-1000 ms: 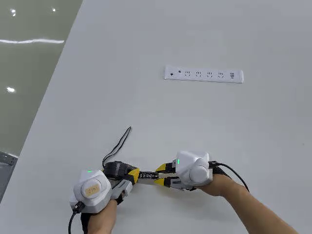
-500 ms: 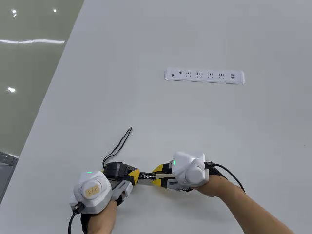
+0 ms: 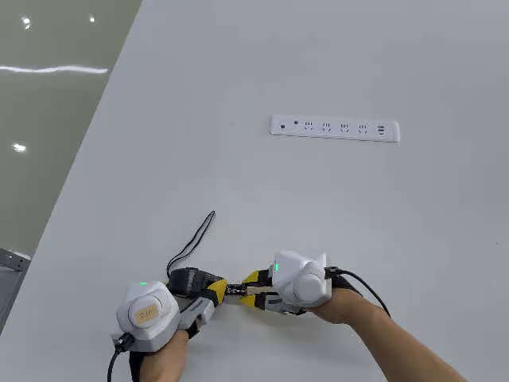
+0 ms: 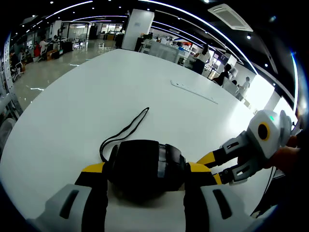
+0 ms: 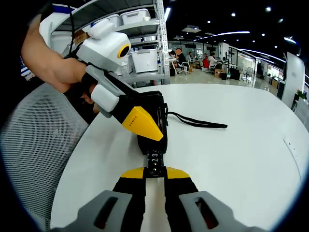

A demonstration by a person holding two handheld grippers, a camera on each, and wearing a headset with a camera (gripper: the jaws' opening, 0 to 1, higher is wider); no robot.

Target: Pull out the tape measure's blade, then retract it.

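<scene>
Item: tape measure [image 4: 137,159], a black case with a grey band, resting on the desk [image 3: 318,207] near the edge closest to you.
Left tool [image 4: 147,170]: clamped on the case, one yellow pad on each side.
Right tool [image 5: 154,173]: pinched on the blade [image 5: 153,158], just beside the case mouth.
Blade: a short run shows between the case and your right tool, digits up.
Strap [image 5: 193,121]: a thin black cord, slack on the desk beside the case.
Handling, case: it looks rigid and compact. The smooth sides may twist under a pull, so grip it across the broad sides.
Handling, blade: likely thin and springy, apt to slip or snap back. Take it at the tip and pull in line with the mouth.
Nearby: power strip [image 3: 334,127], well apart.
</scene>
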